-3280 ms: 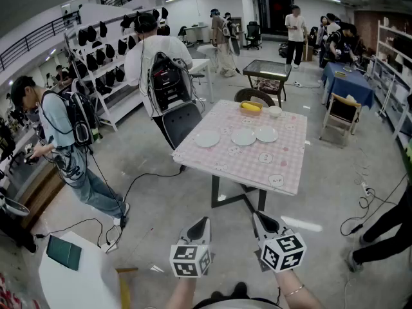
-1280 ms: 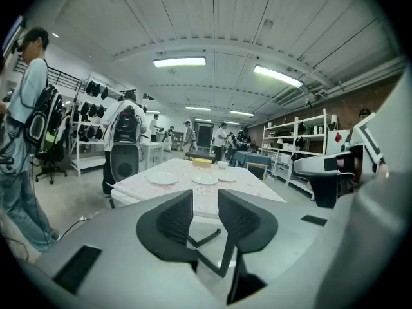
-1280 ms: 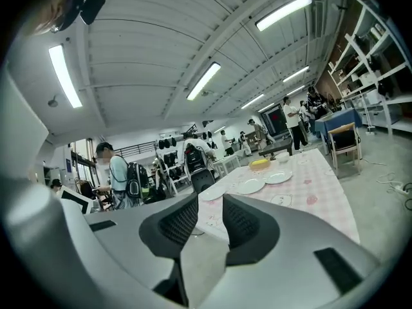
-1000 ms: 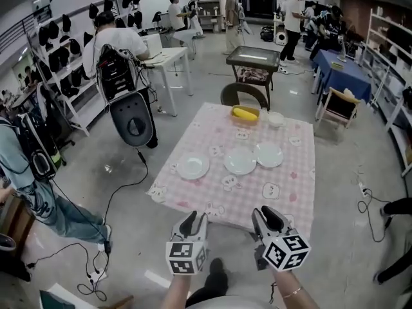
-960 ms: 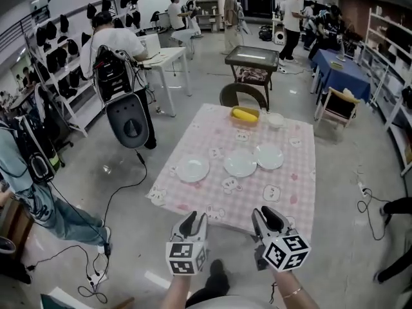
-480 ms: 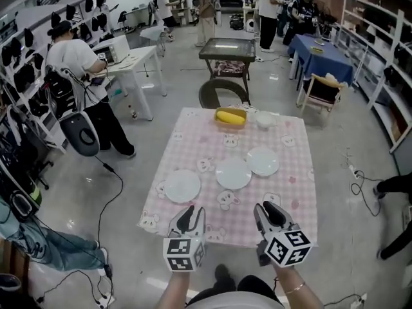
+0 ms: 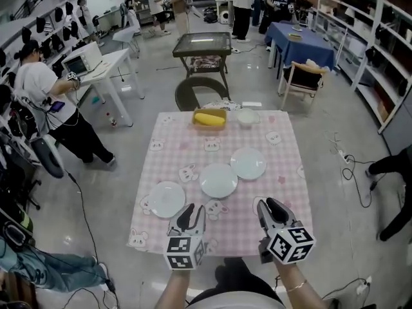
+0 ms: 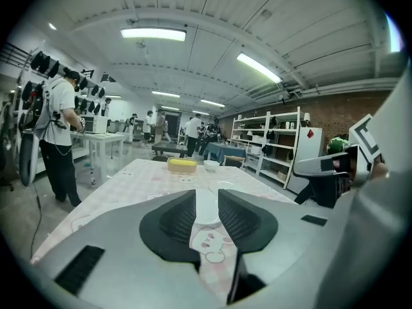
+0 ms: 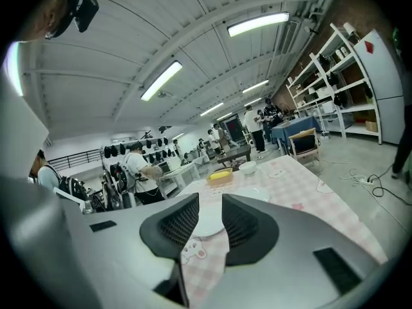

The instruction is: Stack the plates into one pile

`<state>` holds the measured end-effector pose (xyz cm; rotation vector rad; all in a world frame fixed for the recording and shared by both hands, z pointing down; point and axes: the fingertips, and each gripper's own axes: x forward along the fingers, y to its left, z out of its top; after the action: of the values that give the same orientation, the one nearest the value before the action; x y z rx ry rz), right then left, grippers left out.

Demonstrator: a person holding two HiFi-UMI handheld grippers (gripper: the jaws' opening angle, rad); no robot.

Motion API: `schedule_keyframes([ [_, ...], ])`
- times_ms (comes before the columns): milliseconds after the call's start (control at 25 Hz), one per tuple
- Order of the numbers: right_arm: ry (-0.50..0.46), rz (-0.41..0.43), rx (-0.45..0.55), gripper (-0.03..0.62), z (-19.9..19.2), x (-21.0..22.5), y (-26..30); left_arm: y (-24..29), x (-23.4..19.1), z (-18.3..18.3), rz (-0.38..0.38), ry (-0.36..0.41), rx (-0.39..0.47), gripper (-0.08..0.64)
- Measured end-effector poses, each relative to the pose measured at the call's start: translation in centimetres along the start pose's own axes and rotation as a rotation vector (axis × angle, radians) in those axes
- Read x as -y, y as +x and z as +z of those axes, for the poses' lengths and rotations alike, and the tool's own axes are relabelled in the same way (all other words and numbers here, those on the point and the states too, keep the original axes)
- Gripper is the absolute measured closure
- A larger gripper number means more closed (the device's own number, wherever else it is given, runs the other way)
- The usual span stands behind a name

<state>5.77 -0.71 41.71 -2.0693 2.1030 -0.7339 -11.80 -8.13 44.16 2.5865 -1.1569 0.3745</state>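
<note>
Jaws apart and empty, the left gripper (image 7: 187,212) and right gripper (image 7: 271,206) hang over the desk's (image 7: 284,137) near edge, the plates (image 7: 218,180) strung 7-to-1 o'clock ahead, the left plate (image 7: 166,199) nearest, at the left gripper's 10 o'clock.

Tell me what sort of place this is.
Probably a research lab or workshop hall: metal shelving along the wall, bare concrete floor, a white desk carrying equipment.
</note>
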Motion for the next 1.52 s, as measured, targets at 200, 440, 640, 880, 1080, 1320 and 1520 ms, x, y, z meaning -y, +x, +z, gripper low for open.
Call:
schedule_keyframes([
  [200, 0.030, -0.037, 0.007, 0.492, 1.8, 4.8, 2.1, 5.4, 1.7, 1.3, -0.030, 0.020, -0.020, 0.442],
  [440, 0.054, -0.079, -0.009, 0.494, 2.4, 9.8, 5.8, 12.4, 2.6, 2.2, -0.064, 0.046, -0.044, 0.442],
  [640, 0.065, -0.090, -0.017, 0.494, 2.7, 13.4, 9.1, 17.5, 3.3, 1.9, -0.085, 0.057, -0.066, 0.442],
  [880, 0.092, -0.104, -0.035, 0.494, 3.7, 15.3, 12.1, 22.2, 3.7, 2.4, -0.126, 0.102, -0.122, 0.442],
  [1080, 0.111, -0.109, -0.058, 0.495, 3.6, 17.1, 14.1, 26.4, 4.2, 2.7, -0.152, 0.146, -0.149, 0.443],
  [1320, 0.119, -0.119, -0.086, 0.499, 2.9, 18.2, 15.5, 30.0, 4.2, 2.3, -0.156, 0.159, -0.190, 0.442],
  [1520, 0.127, -0.131, -0.097, 0.500, 2.5, 19.0, 16.3, 32.6, 3.6, 1.1, -0.151, 0.176, -0.256, 0.442],
])
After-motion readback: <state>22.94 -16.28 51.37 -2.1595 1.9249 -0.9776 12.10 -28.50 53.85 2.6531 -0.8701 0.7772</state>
